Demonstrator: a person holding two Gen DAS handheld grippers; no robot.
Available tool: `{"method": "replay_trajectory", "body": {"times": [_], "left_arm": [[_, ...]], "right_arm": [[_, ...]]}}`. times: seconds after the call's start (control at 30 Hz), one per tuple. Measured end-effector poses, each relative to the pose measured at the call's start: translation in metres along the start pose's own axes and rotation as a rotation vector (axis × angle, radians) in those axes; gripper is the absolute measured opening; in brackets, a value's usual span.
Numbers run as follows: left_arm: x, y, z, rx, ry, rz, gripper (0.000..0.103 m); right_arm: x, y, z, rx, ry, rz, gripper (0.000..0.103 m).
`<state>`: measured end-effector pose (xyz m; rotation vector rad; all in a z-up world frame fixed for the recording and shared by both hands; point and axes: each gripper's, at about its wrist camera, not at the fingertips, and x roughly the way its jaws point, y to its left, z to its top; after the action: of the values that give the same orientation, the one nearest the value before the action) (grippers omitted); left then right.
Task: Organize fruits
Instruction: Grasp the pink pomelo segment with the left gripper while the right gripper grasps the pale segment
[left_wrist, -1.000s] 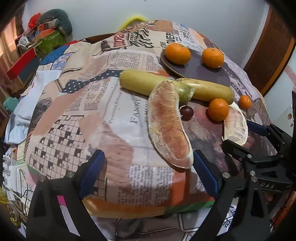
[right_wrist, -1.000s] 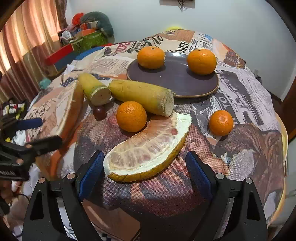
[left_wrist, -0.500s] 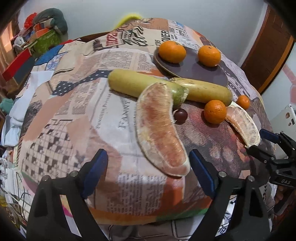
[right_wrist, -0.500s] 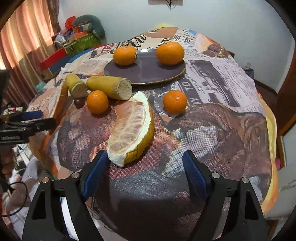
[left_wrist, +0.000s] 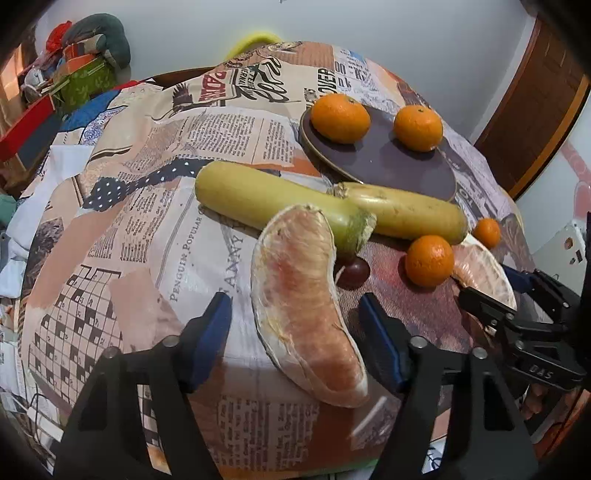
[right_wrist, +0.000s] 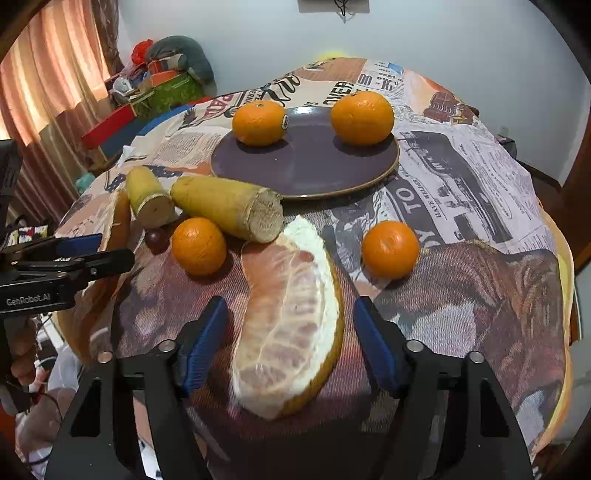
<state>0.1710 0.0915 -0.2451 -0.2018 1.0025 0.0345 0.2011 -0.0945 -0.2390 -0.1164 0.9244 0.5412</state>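
Both grippers had their jaws apart, the left gripper straddling a pomelo wedge at the tabletop's near edge, the right gripper straddling a second wedge. Squeezing hard could crush the soft flesh; a nudge might tip the left wedge off the edge, far from the plate.

Four oranges, two on the plate. Two pomelo segments. Two yellow cut stalk pieces. One small dark round fruit. One plate.
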Motion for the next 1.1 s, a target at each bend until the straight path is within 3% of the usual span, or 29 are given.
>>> {"method": "replay_trajectory", "body": {"times": [0.03, 0.23, 0.3, 0.57, 1.1], "left_arm": [[0.0, 0.0, 0.0, -0.001, -0.001, 0.0, 0.066], [0.003, 0.003, 0.005, -0.015, -0.015, -0.002, 0.055], [0.004, 0.003, 0.007, -0.019, -0.021, -0.013, 0.048], [-0.004, 0.001, 0.005, -0.023, -0.024, -0.013, 0.041], [-0.06, -0.024, 0.014, 0.037, -0.16, -0.04, 0.041]], "right_arm": [[0.001, 0.0, 0.0, -0.003, -0.002, -0.005, 0.056], [0.003, 0.002, 0.002, -0.044, -0.018, -0.017, 0.048], [0.002, 0.003, 0.002, -0.048, -0.02, -0.02, 0.048], [-0.008, -0.001, -0.002, -0.025, -0.021, 0.006, 0.047], [-0.051, -0.009, 0.006, -0.001, -0.131, -0.01, 0.046]]}}
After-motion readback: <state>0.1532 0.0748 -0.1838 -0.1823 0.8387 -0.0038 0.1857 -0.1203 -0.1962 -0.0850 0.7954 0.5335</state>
